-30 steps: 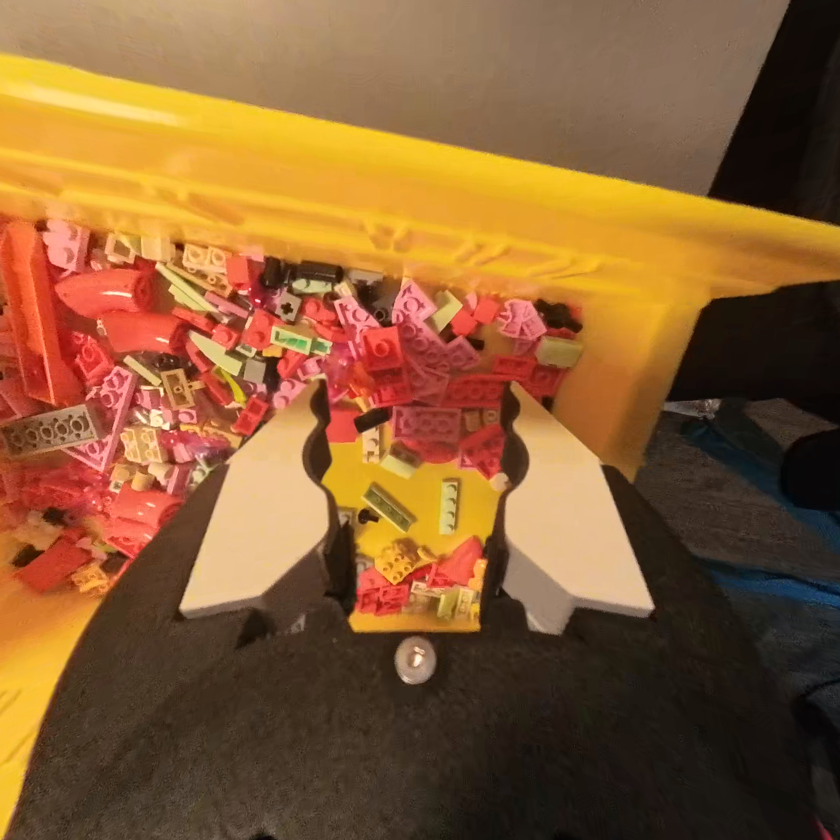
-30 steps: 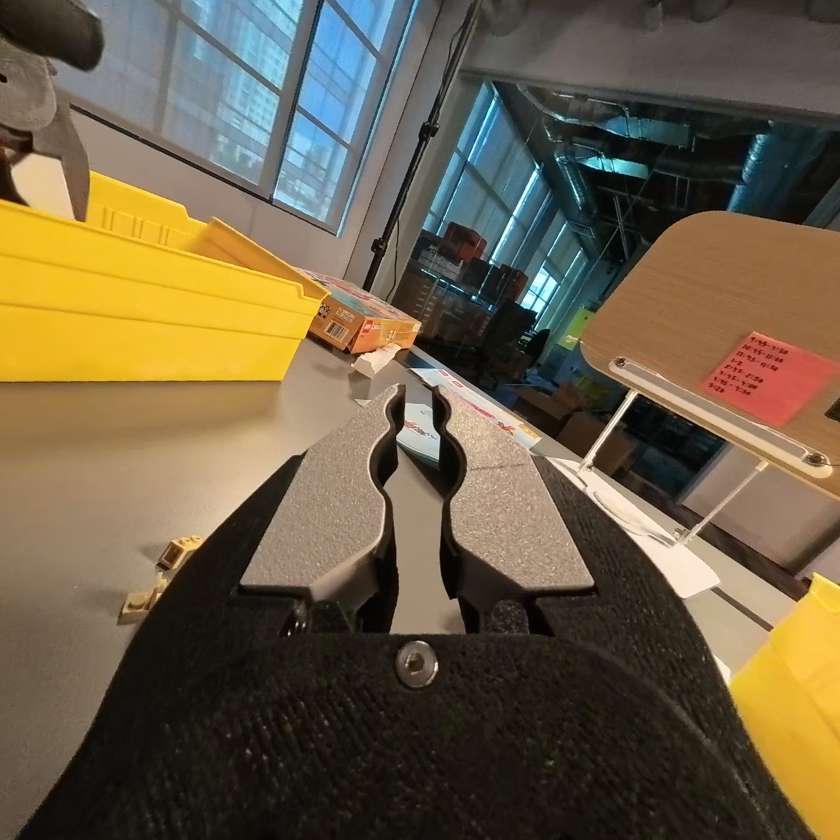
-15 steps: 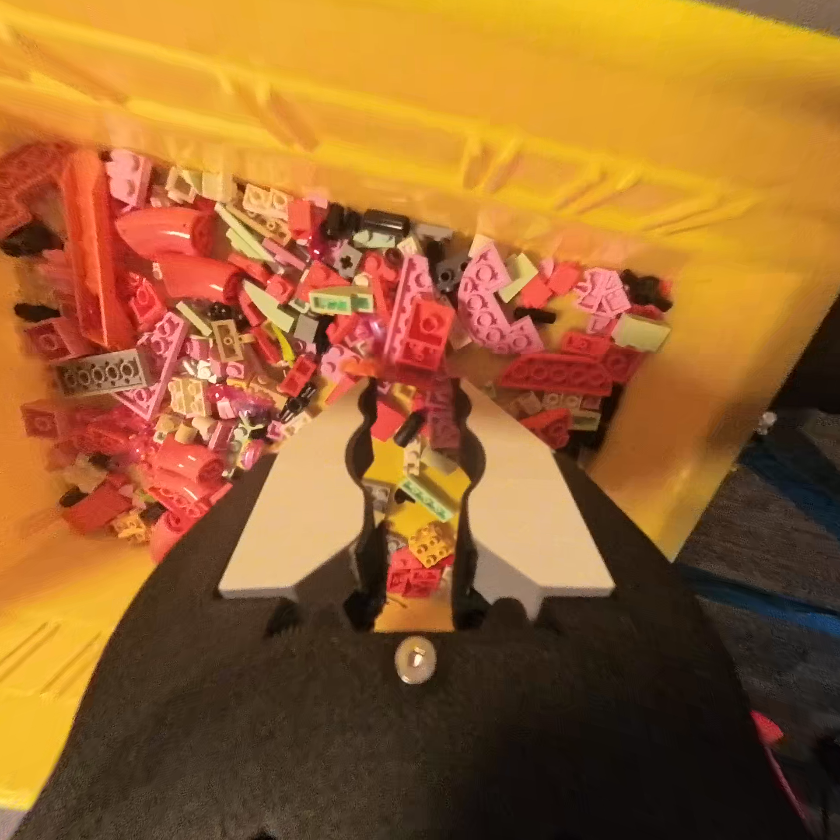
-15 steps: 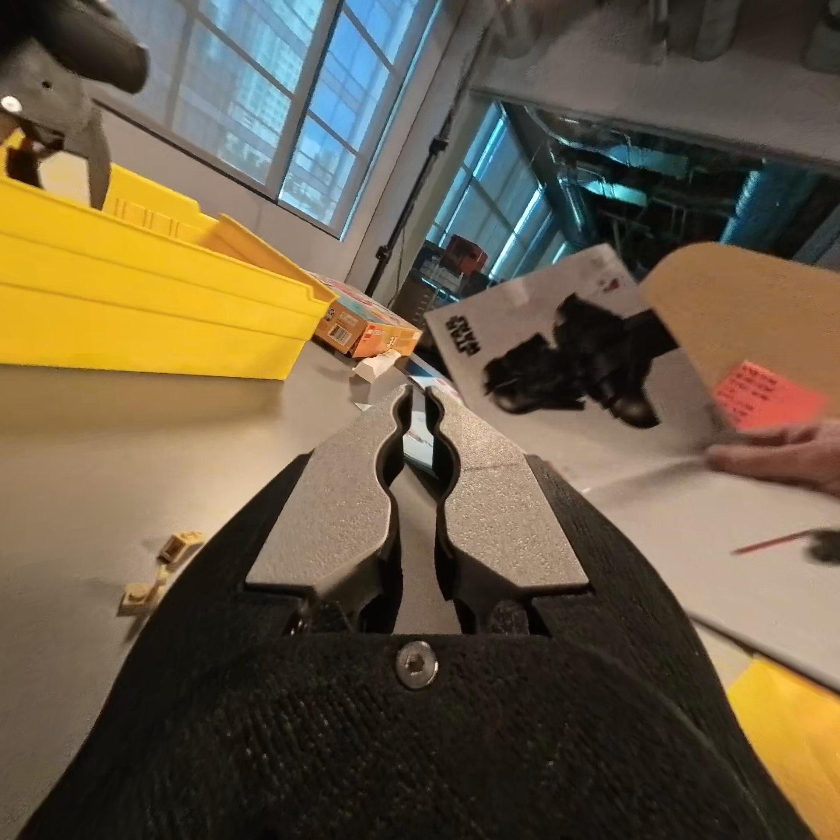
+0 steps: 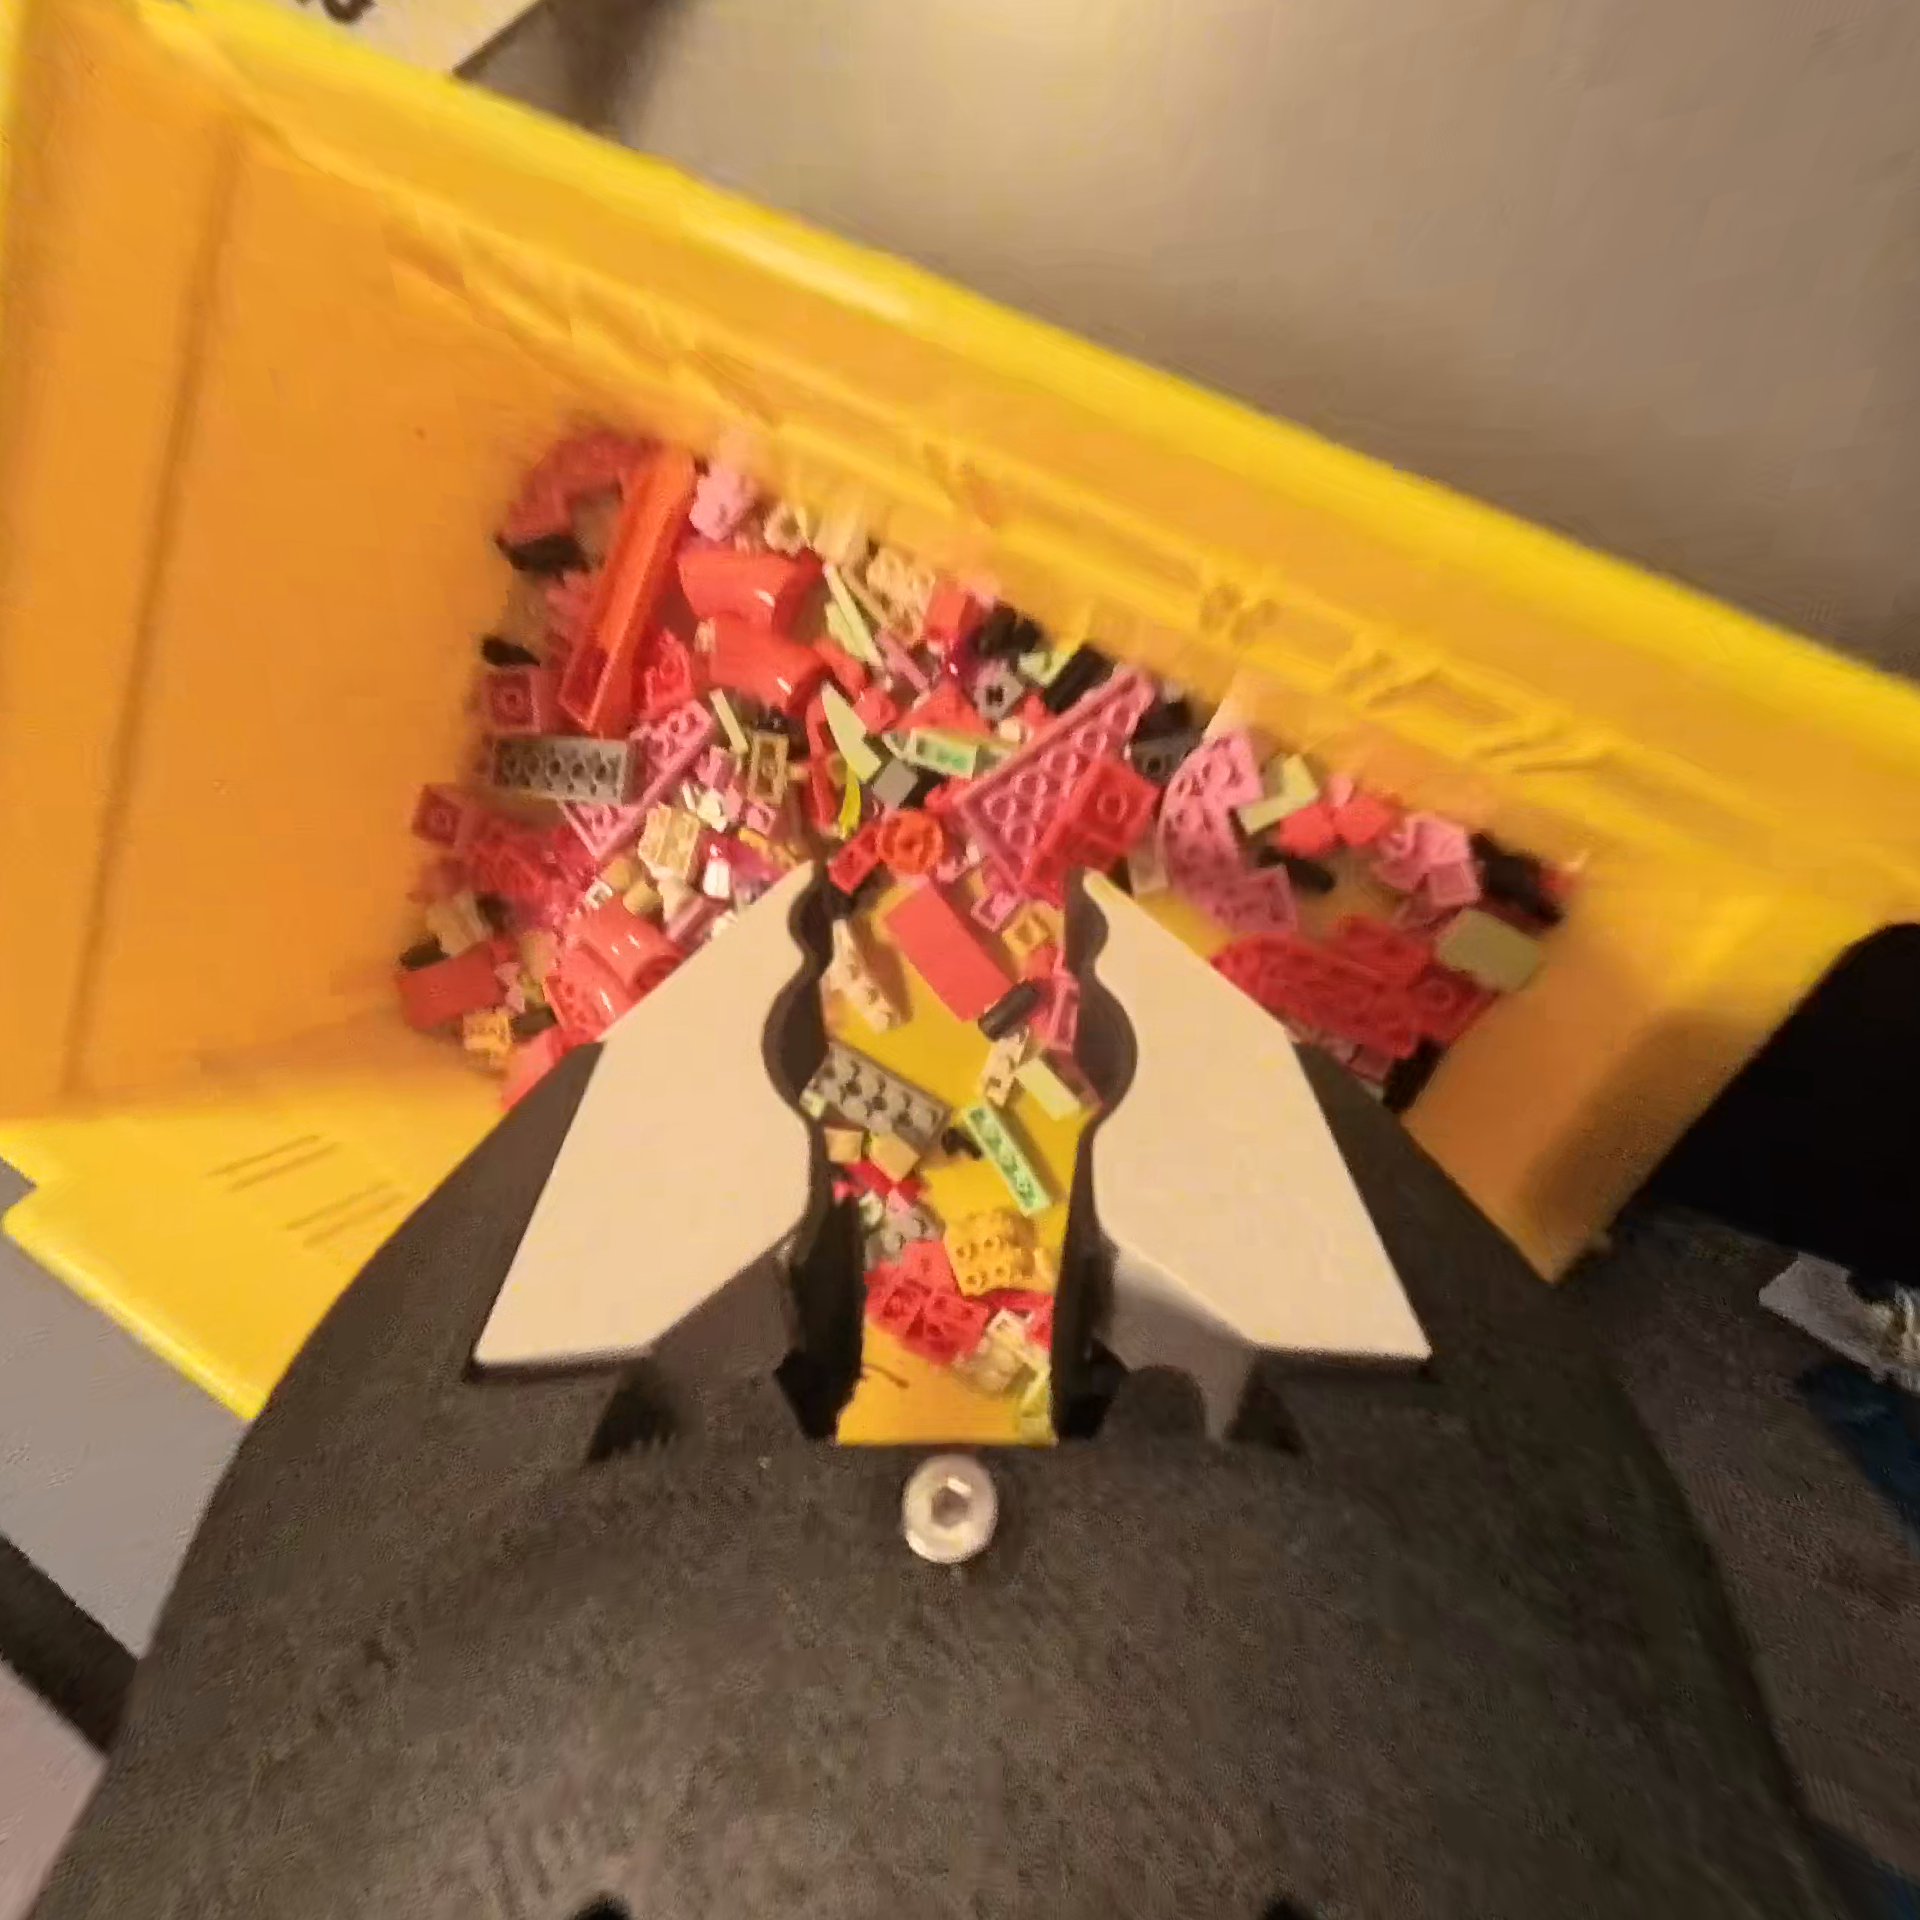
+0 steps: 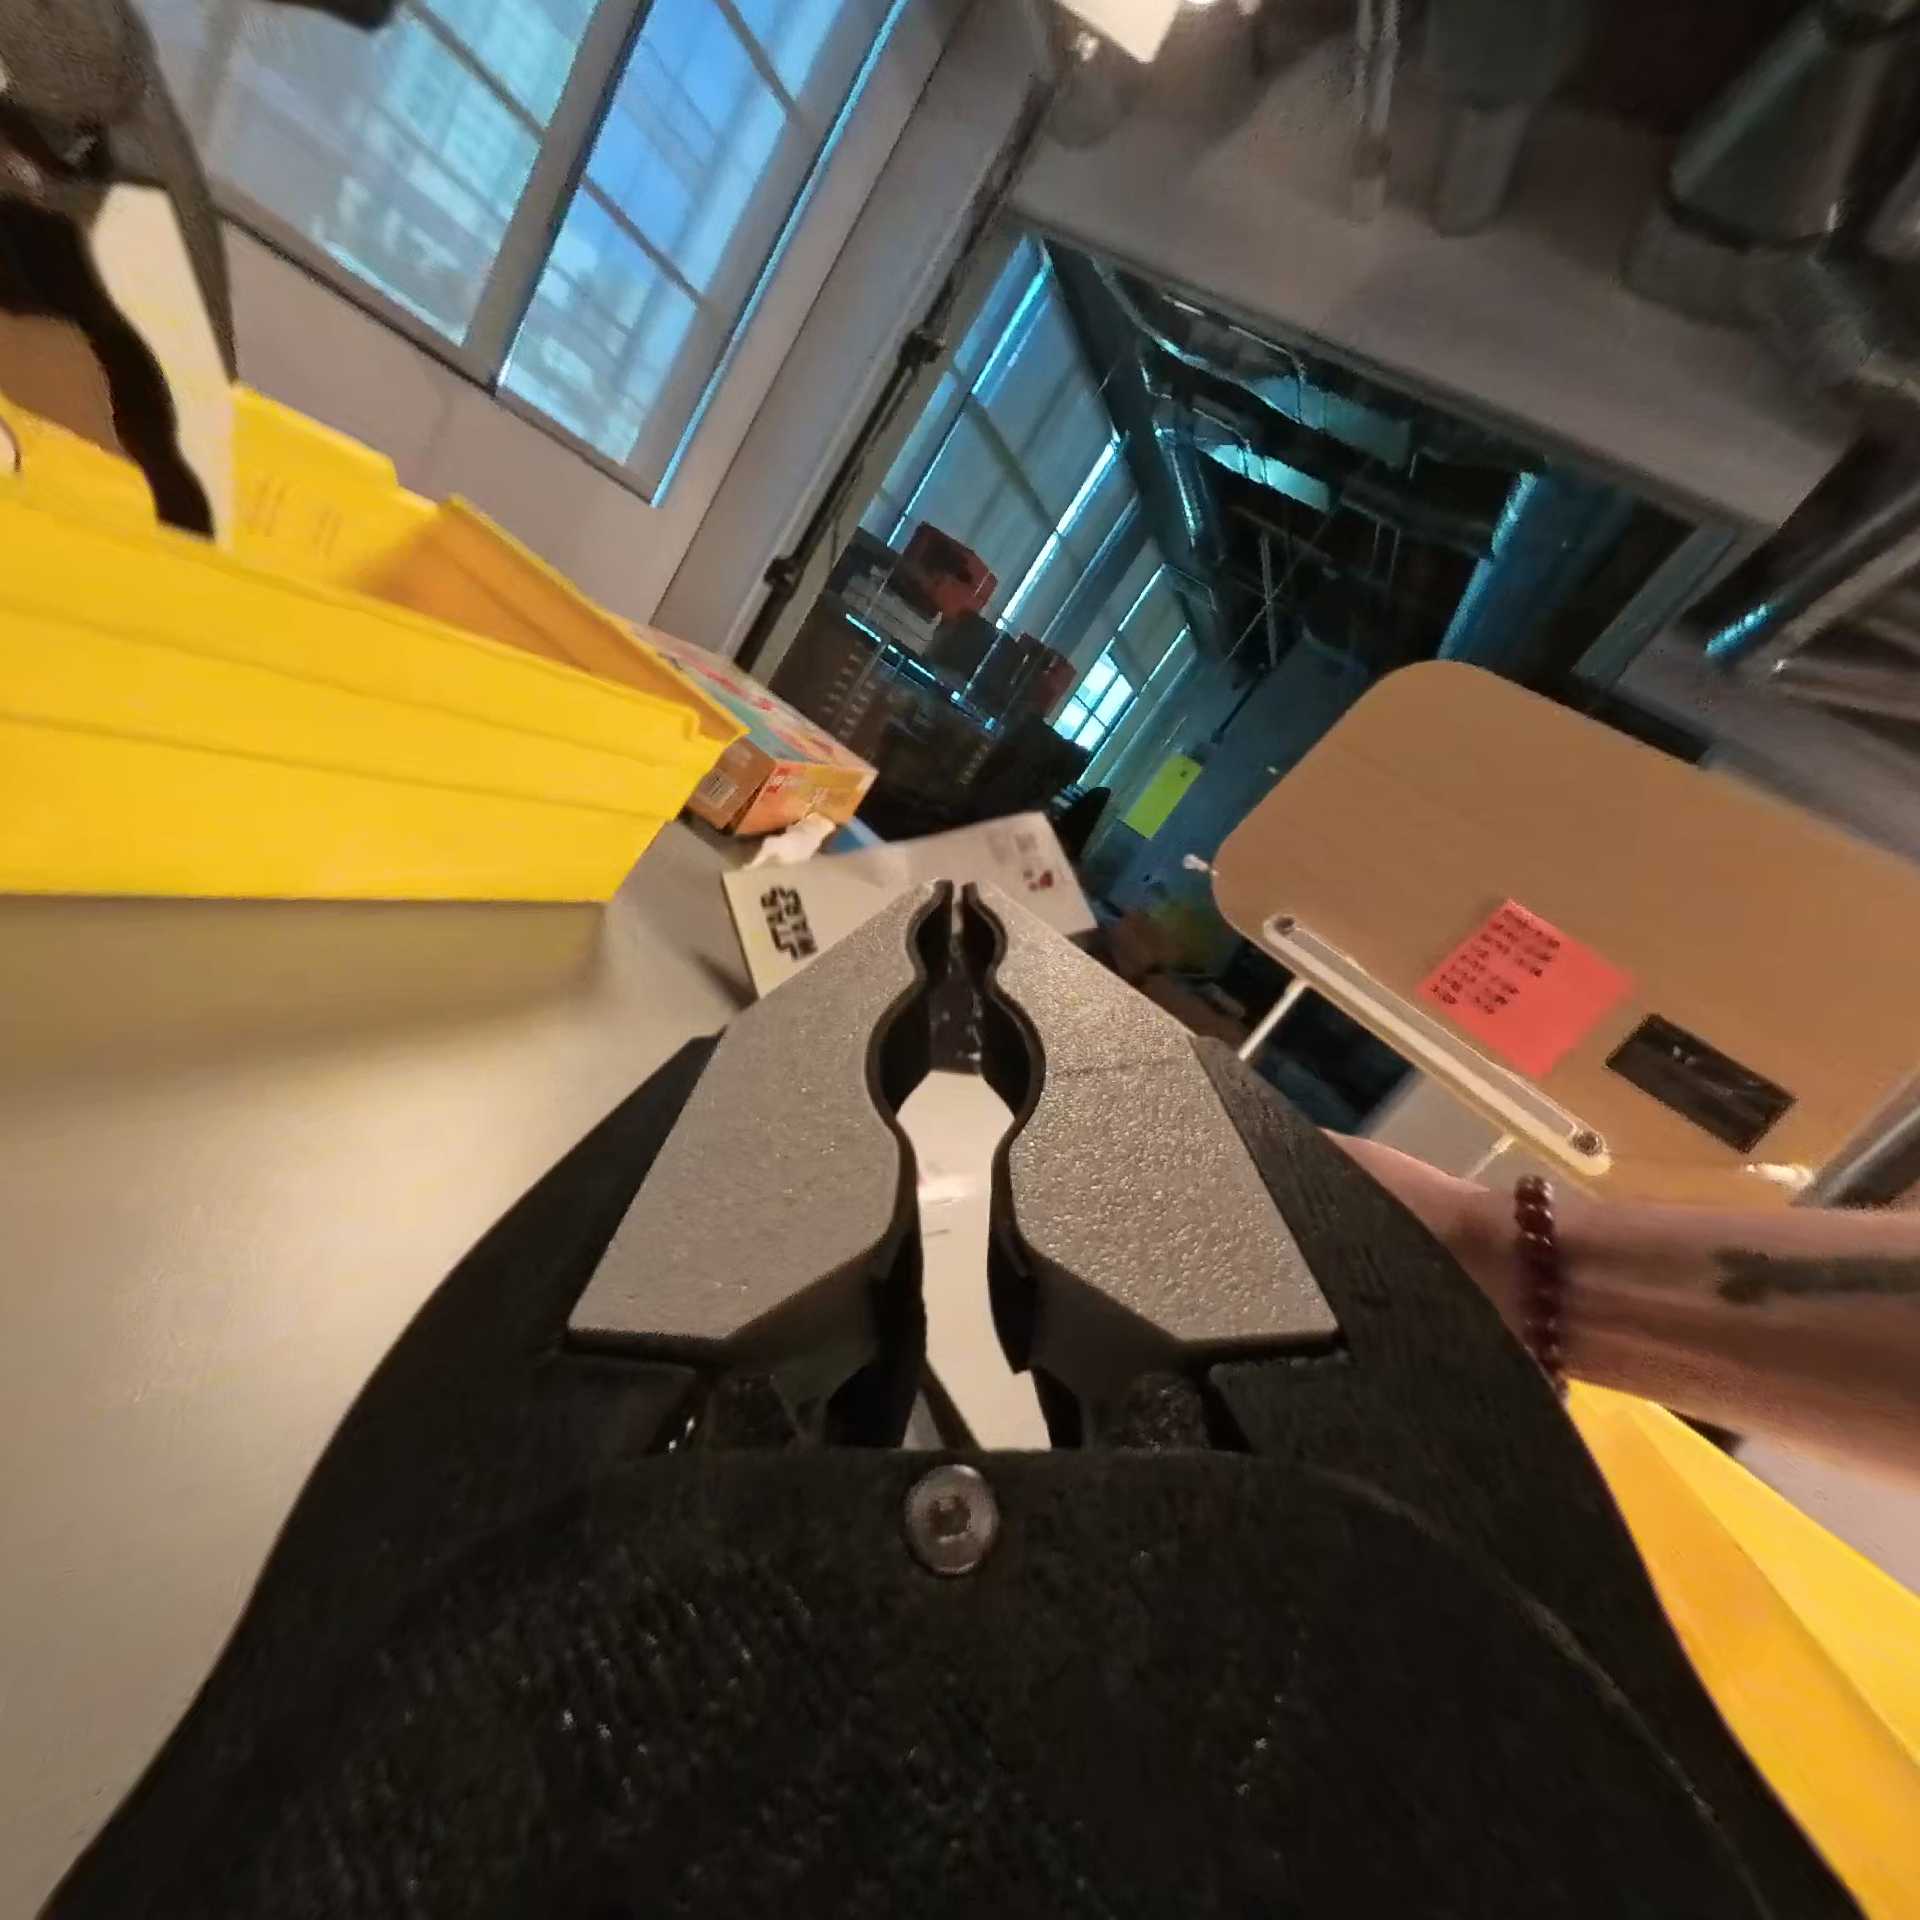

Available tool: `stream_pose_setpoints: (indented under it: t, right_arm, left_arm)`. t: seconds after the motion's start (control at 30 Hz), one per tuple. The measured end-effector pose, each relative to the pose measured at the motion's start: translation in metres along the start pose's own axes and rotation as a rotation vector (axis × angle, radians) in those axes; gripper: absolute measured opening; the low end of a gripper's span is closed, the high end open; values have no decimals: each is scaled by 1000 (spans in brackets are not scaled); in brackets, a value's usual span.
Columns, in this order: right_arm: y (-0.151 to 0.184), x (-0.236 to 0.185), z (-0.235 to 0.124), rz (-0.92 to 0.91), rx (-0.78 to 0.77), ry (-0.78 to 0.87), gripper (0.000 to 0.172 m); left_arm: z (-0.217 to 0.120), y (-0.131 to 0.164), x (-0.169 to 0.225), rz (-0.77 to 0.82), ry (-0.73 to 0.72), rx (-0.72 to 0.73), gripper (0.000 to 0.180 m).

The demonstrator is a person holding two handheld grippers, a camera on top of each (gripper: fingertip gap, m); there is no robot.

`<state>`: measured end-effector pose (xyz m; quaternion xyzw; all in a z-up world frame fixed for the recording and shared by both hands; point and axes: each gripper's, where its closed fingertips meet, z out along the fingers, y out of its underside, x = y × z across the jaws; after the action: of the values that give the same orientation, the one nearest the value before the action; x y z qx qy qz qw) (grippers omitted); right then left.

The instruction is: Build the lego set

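Note:
My left gripper [image 5: 948, 878] is open and holds nothing. It hangs over a yellow bin [image 5: 1143, 499] filled with loose red, pink, tan and black lego pieces [image 5: 1049, 790]. A red tile [image 5: 945, 951] and a grey plate [image 5: 878, 1096] lie on the bin floor, seen between its white fingers. My right gripper [image 6: 956, 891] is shut, its grey fingertips together, low over the grey table [image 6: 260, 1143]. A white instruction booklet [image 6: 821, 914] lies just beyond and beneath its fingers. The left gripper's white fingers [image 6: 177, 312] show in the right wrist view, above the bin [image 6: 312, 748].
A wooden board on a clear stand [image 6: 1507, 831] with a red note stands at the right. A person's forearm with a bead bracelet [image 6: 1662, 1288] reaches in beside my right gripper. An orange box [image 6: 790, 774] lies behind the bin. Another yellow bin [image 6: 1766, 1610] is at lower right. One gripper's finger ends stand about 25 centimeters off the other's.
My left gripper narrowed, then widened again, and drew back and turned over the bin. My right gripper's fingers closed fully. A hand brought the booklet in and set it down by my right gripper.

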<state>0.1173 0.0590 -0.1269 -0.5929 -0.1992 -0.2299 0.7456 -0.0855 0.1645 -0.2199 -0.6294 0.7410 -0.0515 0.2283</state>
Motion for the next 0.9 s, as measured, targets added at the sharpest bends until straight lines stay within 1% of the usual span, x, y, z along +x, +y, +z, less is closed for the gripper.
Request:
stream_pose_setpoints:
  t: [0.03,0.1,0.17,0.23,0.33,0.47,0.53,0.6,0.7,0.73,0.77,0.8,0.83,0.9]
  right_arm:
    - [7,-6,1,-21,-12,-10,0]
    - [21,-14,5,-66,-56,-23,0]
    - [20,-16,7,-88,-55,-22,0]
    - [22,-21,7,-103,-64,-34,0]
    - [25,-24,8,-119,-84,-39,0]
    - [29,-22,8,-95,-103,-30,0]
    - [31,-18,8,-72,-110,-17,0]
    - [33,-15,8,-53,-119,-4,0]
    - [34,-13,8,-47,-127,5,0]
    - [34,-13,7,-51,-128,5,0]
    - [34,-14,7,-57,-129,6,0]
    - [34,-14,7,-63,-128,8,0]
    - [33,-14,7,-65,-128,9,0]
    - [36,-12,8,-64,-143,10,3]
  left_arm:
    - [4,5,2,0,11,-15,47]
    - [13,8,12,-27,82,-17,58]
    - [22,10,22,-39,153,-26,66]
    - [29,14,26,-16,165,-53,66]
    - [30,14,22,1,139,-48,53]
    - [33,22,16,6,130,-60,27]
    - [33,31,3,3,82,-92,15]
    - [32,40,-9,0,38,-130,15]
    - [32,49,-26,-52,-8,-165,14]
    - [31,51,-34,-64,-40,-174,11]
    - [29,51,-43,-80,-78,-172,0]
    - [28,49,-49,-99,-97,-159,0]
    - [26,44,-50,-121,-87,-127,9]
    - [22,24,-38,-159,19,-22,34]
